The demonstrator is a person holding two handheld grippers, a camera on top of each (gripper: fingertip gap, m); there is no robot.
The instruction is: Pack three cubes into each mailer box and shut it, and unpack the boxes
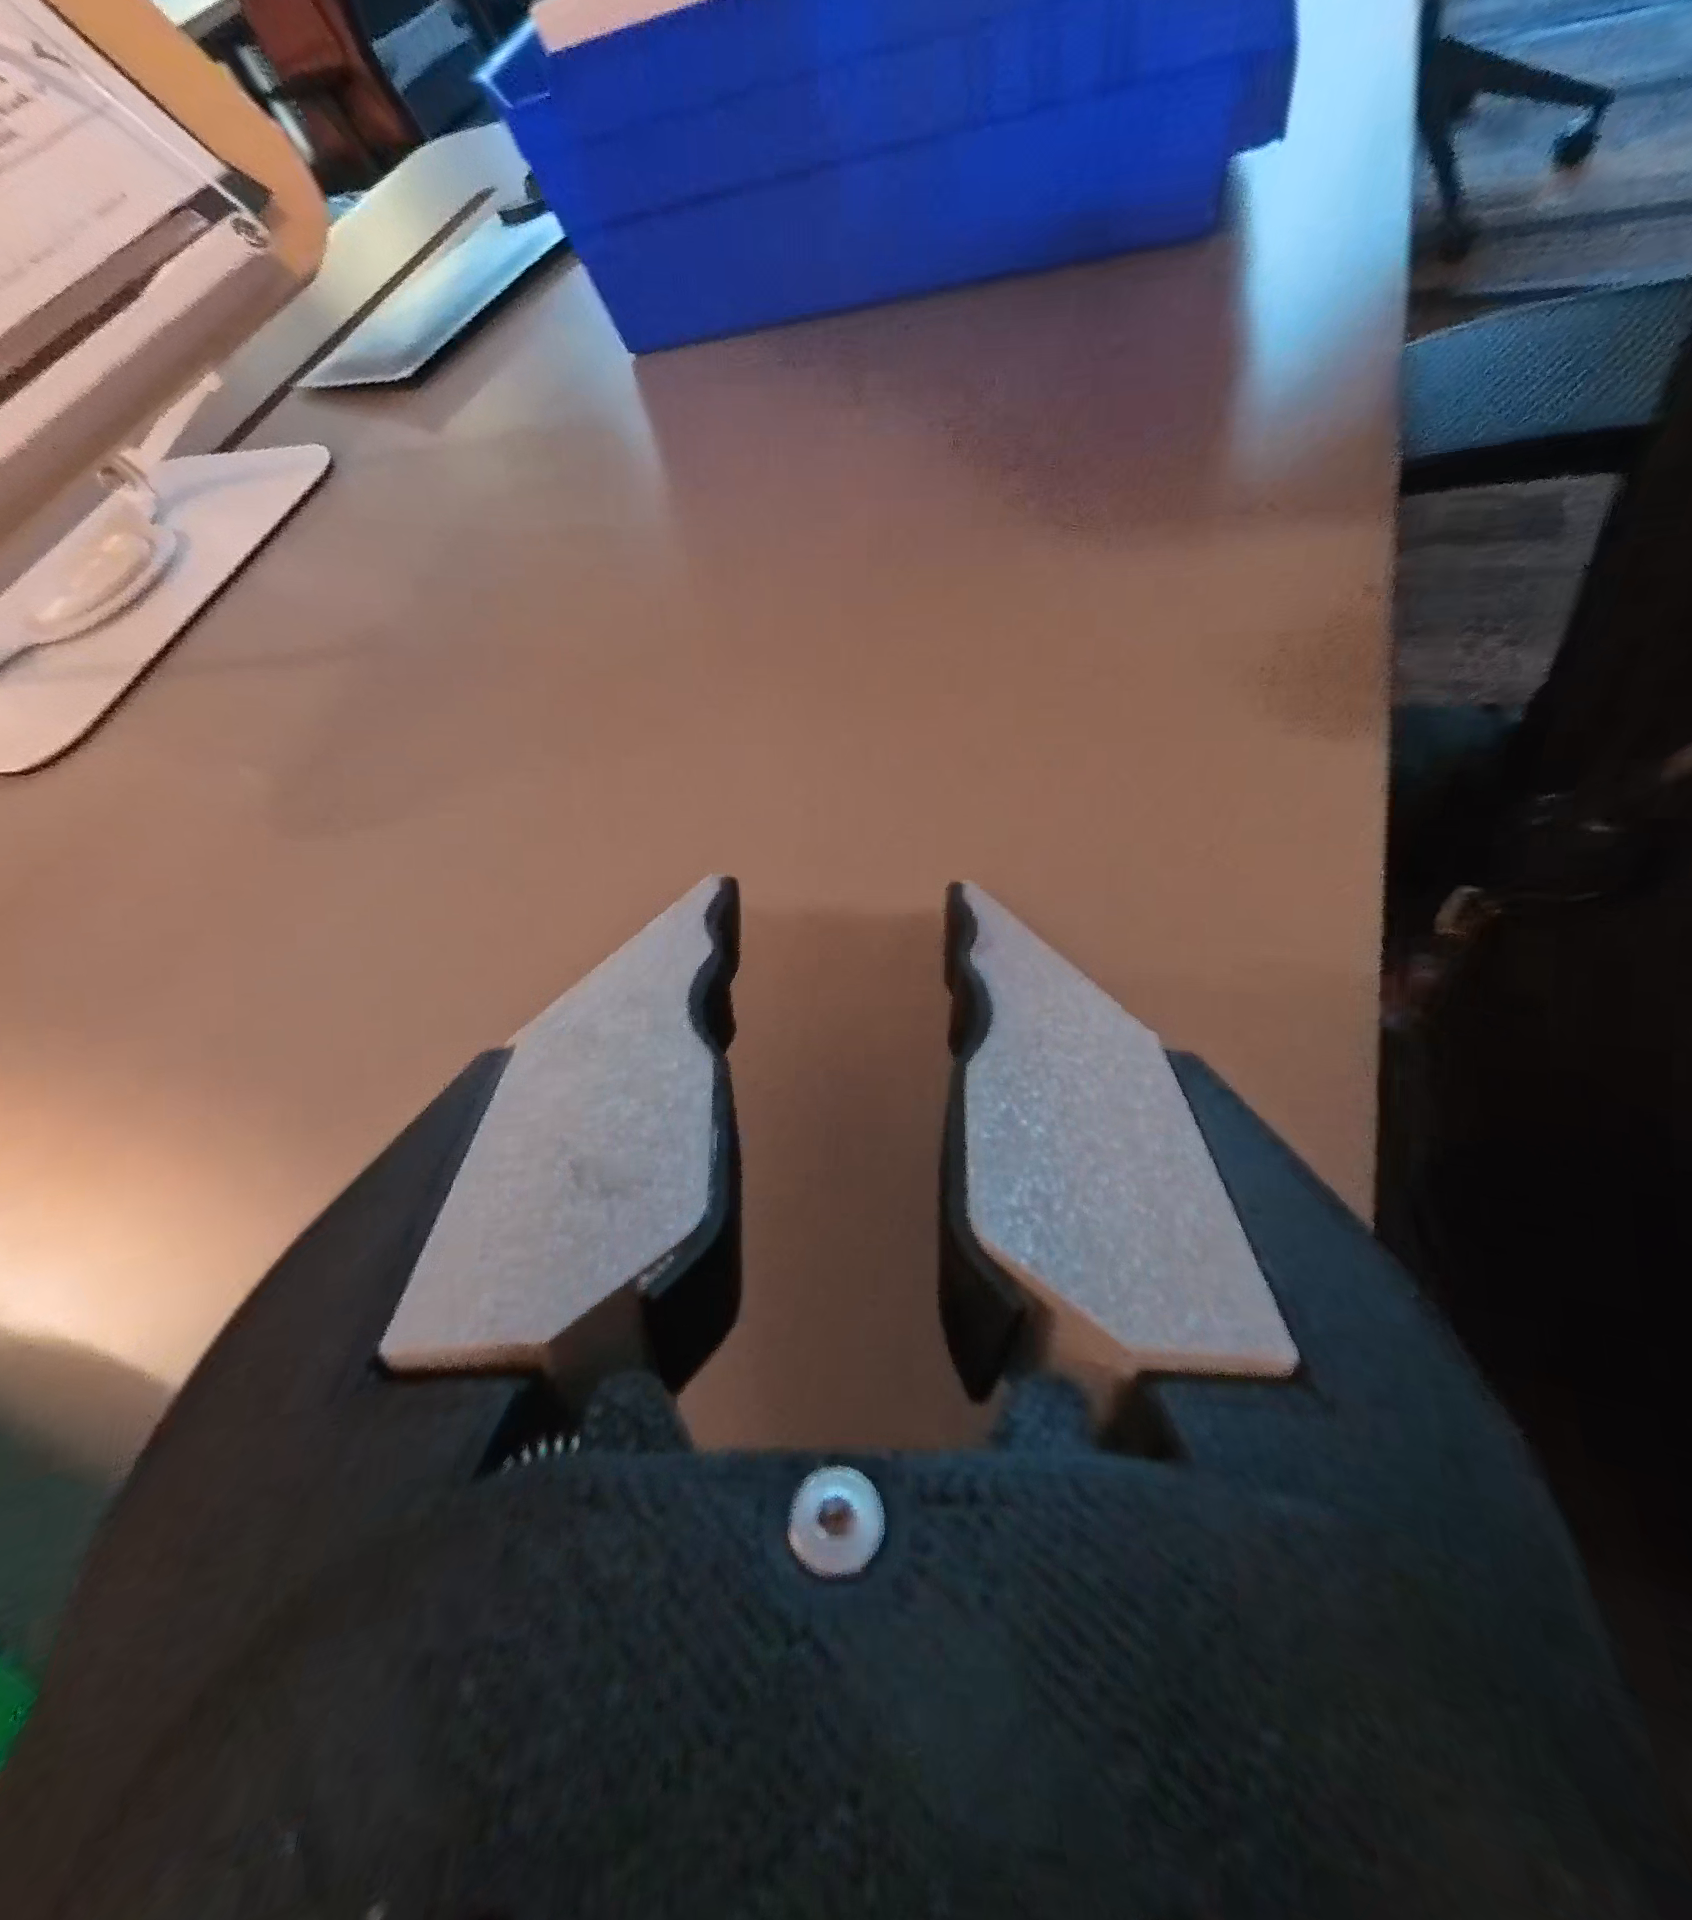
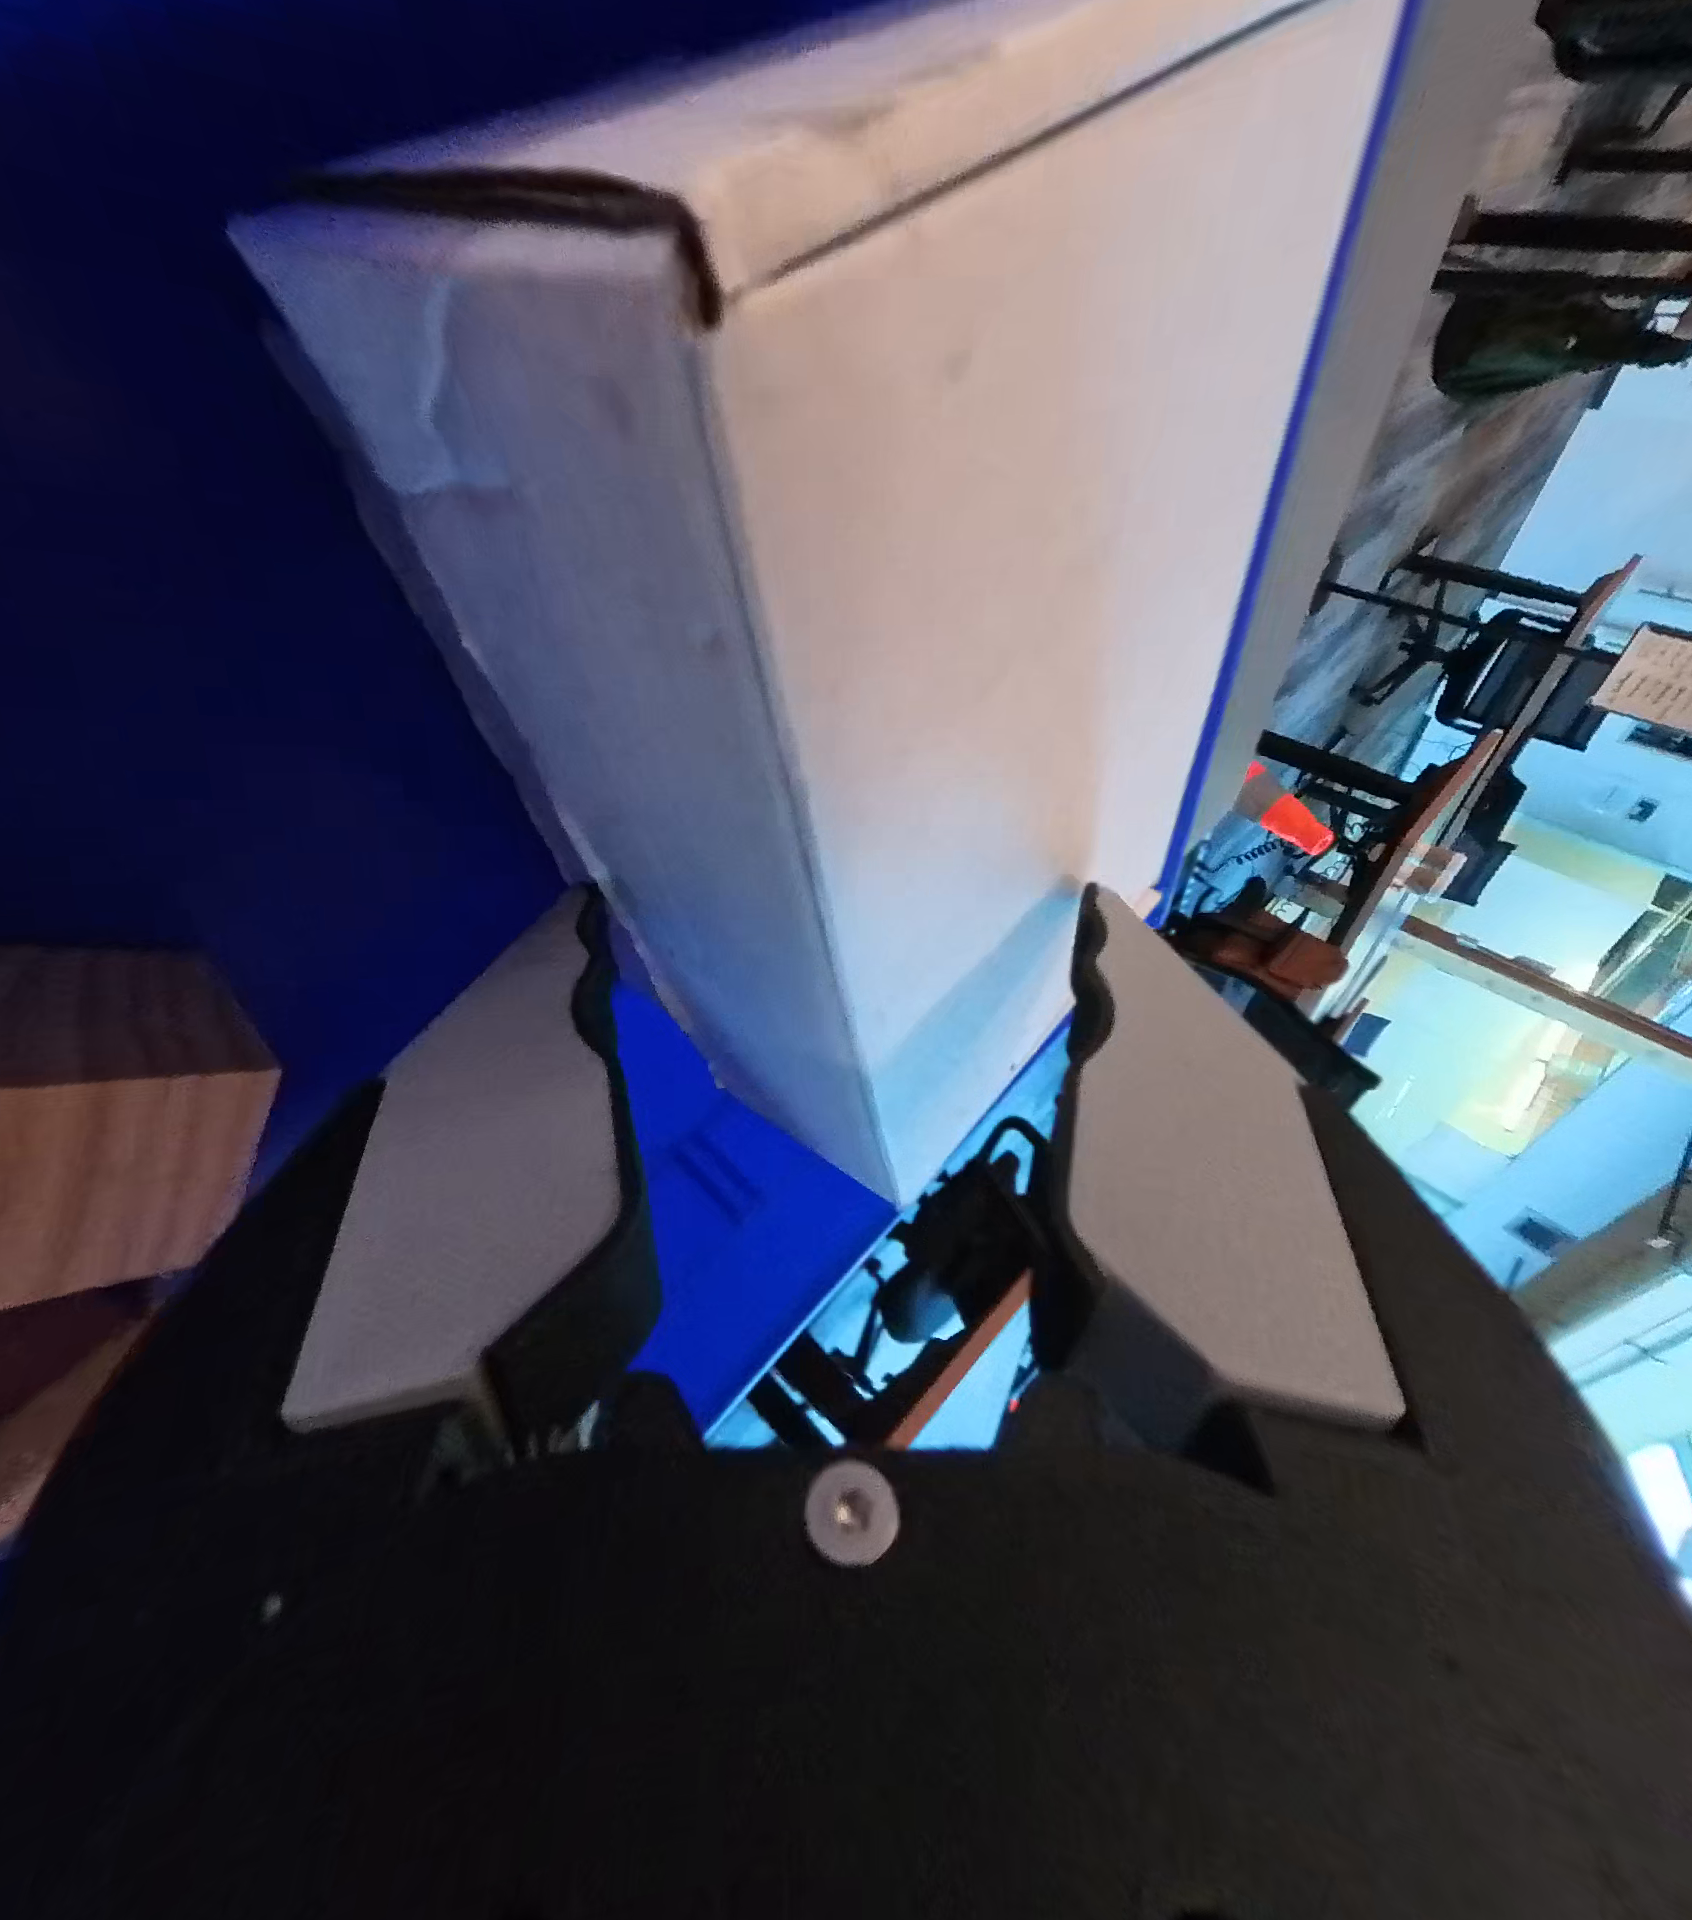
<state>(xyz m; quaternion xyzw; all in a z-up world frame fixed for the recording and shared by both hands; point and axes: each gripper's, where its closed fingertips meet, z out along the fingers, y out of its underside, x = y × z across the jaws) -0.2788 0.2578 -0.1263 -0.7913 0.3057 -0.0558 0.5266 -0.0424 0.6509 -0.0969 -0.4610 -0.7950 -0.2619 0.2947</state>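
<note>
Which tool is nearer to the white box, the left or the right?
Right. The right tool has its open tips at the white box, inside the blue bin. The left tool hovers over bare table, no box near.

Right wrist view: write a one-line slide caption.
Right gripper straddles a closed white mailer box inside a blue bin.

An office or lab workspace: a brown table (image 1: 821, 644) with a standing printed sign (image 1: 42, 187), a wheeled office chair (image 1: 1507, 94) on carpet, and rows of desks (image 2: 1465, 790) beyond.
</note>
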